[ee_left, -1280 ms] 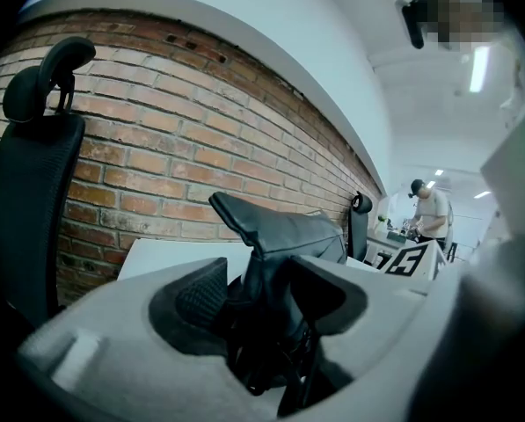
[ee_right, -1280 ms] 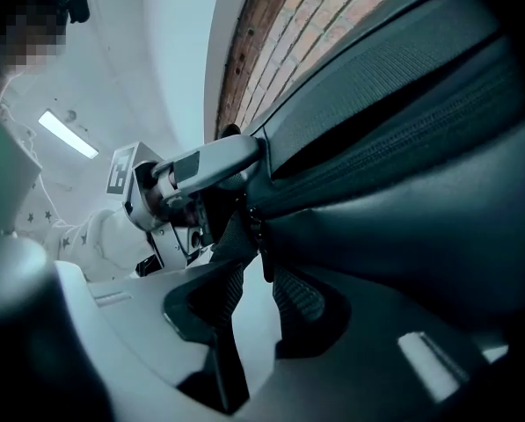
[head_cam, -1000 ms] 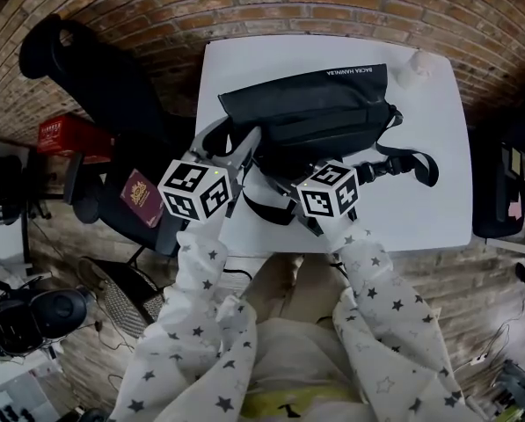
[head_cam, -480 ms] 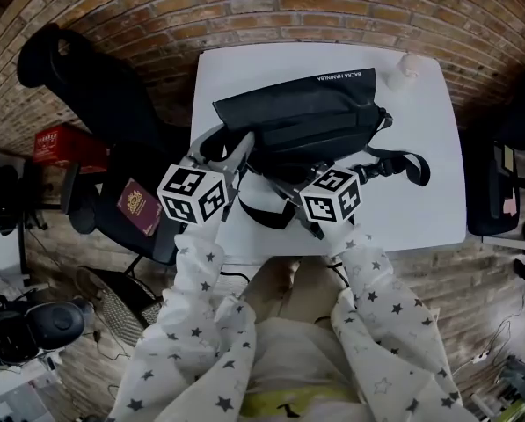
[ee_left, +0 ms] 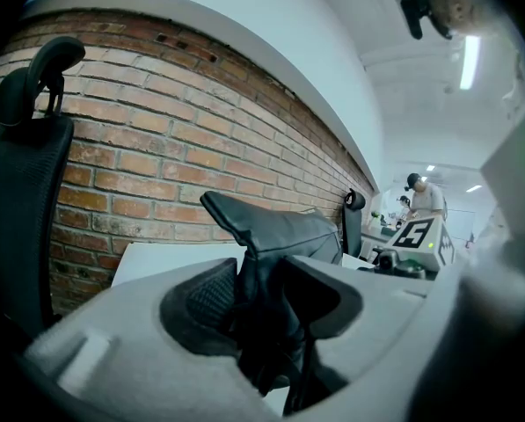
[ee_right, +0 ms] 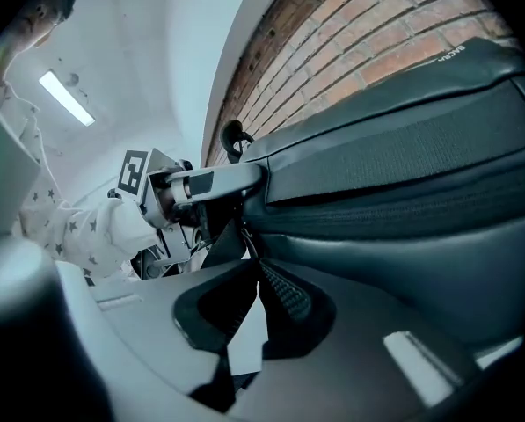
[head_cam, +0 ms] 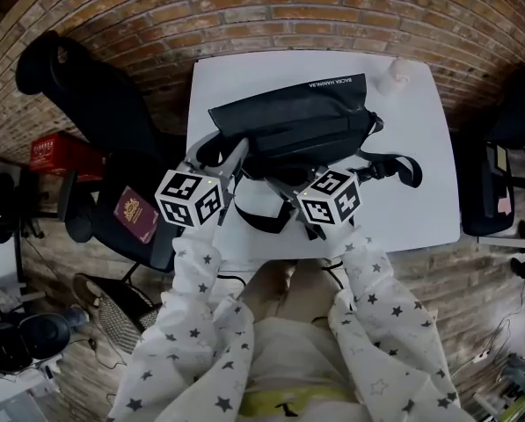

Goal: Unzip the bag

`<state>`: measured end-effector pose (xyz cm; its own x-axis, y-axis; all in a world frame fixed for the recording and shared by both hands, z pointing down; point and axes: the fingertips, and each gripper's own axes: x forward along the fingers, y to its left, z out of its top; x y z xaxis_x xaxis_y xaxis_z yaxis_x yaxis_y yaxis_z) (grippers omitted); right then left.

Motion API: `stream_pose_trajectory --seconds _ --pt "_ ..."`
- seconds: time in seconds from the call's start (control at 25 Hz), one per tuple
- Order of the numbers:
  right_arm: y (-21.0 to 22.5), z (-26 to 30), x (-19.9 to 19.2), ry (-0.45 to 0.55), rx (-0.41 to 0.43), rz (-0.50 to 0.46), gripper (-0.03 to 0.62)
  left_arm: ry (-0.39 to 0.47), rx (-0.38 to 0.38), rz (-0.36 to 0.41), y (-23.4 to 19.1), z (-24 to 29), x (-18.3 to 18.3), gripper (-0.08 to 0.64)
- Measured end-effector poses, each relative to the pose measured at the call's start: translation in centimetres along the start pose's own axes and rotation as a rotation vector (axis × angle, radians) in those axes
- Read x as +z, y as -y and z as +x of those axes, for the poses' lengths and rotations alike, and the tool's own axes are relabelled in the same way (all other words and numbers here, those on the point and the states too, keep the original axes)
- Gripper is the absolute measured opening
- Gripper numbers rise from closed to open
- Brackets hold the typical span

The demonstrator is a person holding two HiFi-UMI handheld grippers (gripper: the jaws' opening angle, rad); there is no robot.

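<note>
Brick wall, white table, black bag

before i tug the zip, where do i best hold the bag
Its left end, from the table's near-left side: the bag narrows there into a thin upright fold that jaws can span, anchoring it against a lengthwise pull.

Dim, fisheye-bent views with black corners; a ceiling light glares and the left gripper looks blurred.
</note>
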<state>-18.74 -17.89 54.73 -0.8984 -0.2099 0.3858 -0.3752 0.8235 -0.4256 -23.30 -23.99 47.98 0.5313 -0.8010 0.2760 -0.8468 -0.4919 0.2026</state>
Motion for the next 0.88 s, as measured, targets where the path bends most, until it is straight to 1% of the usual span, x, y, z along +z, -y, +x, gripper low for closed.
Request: stream_pose_trajectory --seconds 0.52,0.88 --pt "0.7 -0.3 0.5 -0.042 -0.042 -0.049 0.015 -0.003 0.003 0.011 -0.9 -0.4 -0.3 0.161" --pt "1.1 -0.9 1.0 -0.066 -0.05 -0.065 0.015 -0.002 0.02 0.007 -1.4 -0.9 -0.3 0.161"
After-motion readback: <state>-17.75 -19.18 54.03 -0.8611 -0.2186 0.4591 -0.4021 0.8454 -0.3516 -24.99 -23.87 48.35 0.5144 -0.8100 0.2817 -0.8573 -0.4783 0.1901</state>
